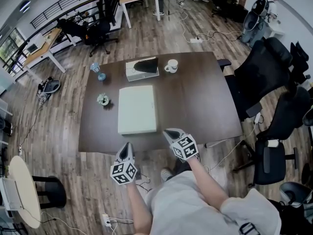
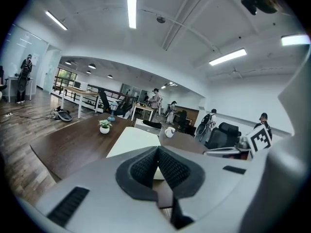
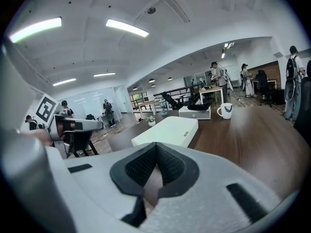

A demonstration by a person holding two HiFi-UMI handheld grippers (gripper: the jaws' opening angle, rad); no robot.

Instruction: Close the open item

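Note:
A flat white case (image 1: pixel 137 109) lies with its lid down on the dark brown table (image 1: pixel 195 102), nearer the left side. Behind it stands a smaller white box (image 1: pixel 142 68) with a black part raised on top. My left gripper (image 1: pixel 126 147) hovers just short of the table's near edge, its jaws shut on nothing. My right gripper (image 1: pixel 169 132) is over that edge, right of the flat case's near corner, also shut and empty. The left gripper view shows the pads (image 2: pixel 146 166) pressed together, with the flat case (image 2: pixel 136 137) ahead. The right gripper view shows the same, with the flat case (image 3: pixel 167 130) ahead.
A white mug (image 1: pixel 171 65) stands beside the smaller box. A small potted plant (image 1: pixel 102 100) and a blue-topped object (image 1: pixel 96 70) are at the table's left. Black office chairs (image 1: pixel 264 72) crowd the right side. People stand far off in the room.

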